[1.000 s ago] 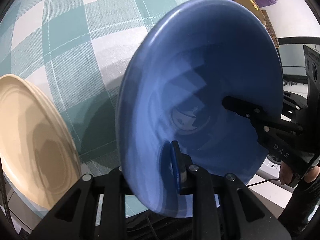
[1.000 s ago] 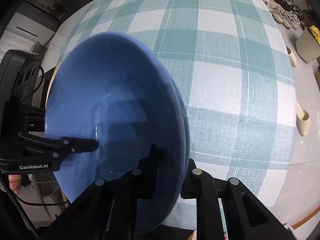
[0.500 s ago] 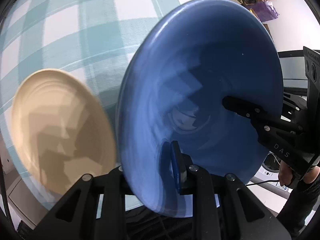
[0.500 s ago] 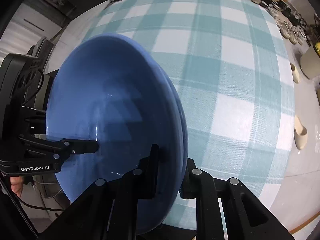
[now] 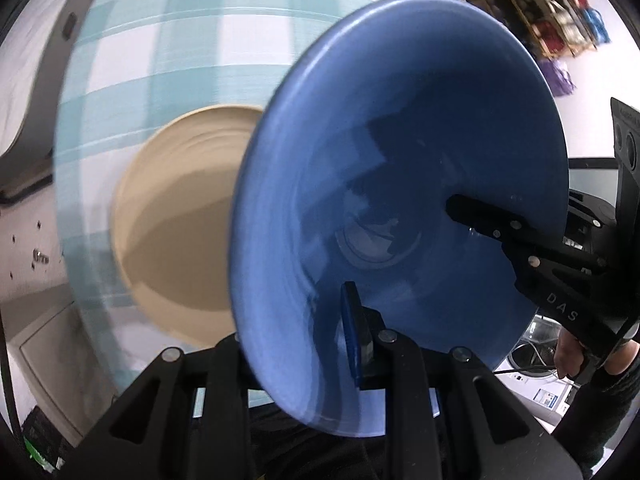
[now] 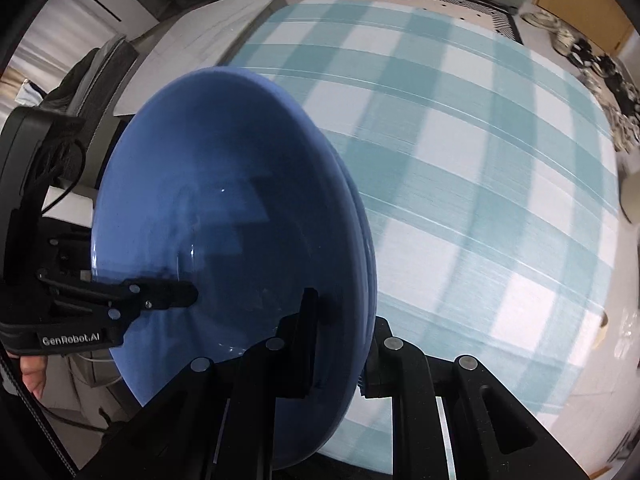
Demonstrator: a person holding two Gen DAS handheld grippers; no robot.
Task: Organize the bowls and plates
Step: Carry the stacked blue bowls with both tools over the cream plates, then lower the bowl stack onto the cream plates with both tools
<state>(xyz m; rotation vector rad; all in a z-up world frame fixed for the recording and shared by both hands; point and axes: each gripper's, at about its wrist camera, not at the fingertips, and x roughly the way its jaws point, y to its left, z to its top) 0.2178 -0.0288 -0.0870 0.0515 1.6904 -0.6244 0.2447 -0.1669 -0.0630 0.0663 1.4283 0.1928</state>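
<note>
Both tools, left tool [image 5: 304,344] and right tool [image 6: 340,344], are clamped on opposite rims of the blue bowl [image 5: 400,168], carried mid-frame above the counter [image 6: 480,160]. Next, likely lowering it into the beige plate [image 5: 176,216] at centre left.

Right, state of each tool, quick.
Left tool: shut on the blue bowl rim.
Right tool: shut on the same bowl's opposite rim.

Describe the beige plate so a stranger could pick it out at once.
Start at the table under the teal-and-white checked cloth. Near its edge a beige plate lies flat on the cloth. Unlike the blue bowl, gripped at its rim by both grippers, it is tan, shallow and untouched.
</note>
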